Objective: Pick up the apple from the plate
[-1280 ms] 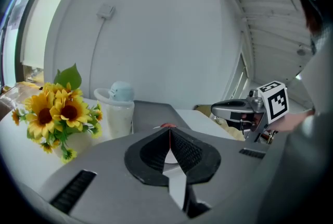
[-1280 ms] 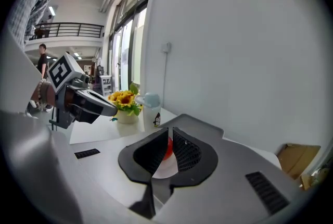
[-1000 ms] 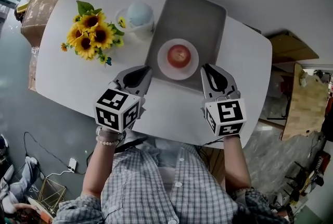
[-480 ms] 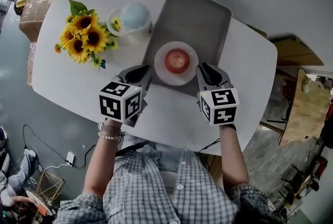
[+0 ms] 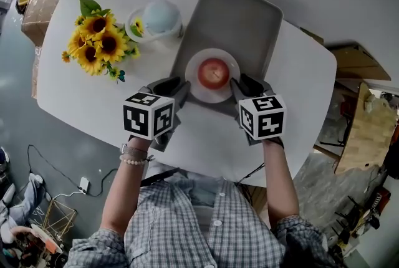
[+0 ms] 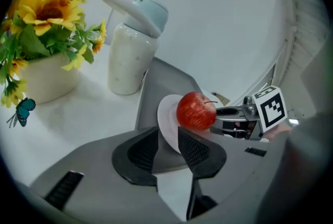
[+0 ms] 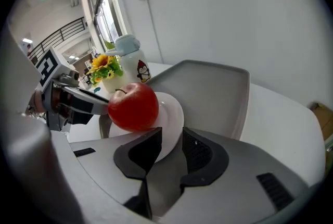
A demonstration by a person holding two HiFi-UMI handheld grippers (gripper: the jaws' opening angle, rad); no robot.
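Note:
A red apple [image 5: 213,71] [image 6: 196,110] [image 7: 133,106] sits on a small white plate [image 5: 196,87] at the near end of a grey tray [image 5: 237,17]. My left gripper [image 5: 179,85] [image 6: 167,135] is at the plate's left rim and my right gripper [image 5: 237,82] [image 7: 171,137] at its right rim, one on each side of the apple. On both, the jaws stand side by side with only a narrow slit between them. Nothing is gripped; the plate's rim [image 6: 165,124] [image 7: 174,119] shows through each slit. Each gripper view shows the other gripper beyond the apple.
A white pot of sunflowers [image 5: 93,42] and a white bottle with a pale blue cap [image 5: 159,16] stand left of the tray on the white table [image 5: 299,86]. A cardboard box [image 5: 37,5] lies past the table's left end. The near table edge runs just behind my grippers.
Both grippers have moved forward and inward, from the table in front of the tray up to the plate's two sides. The apple and plate have not moved.

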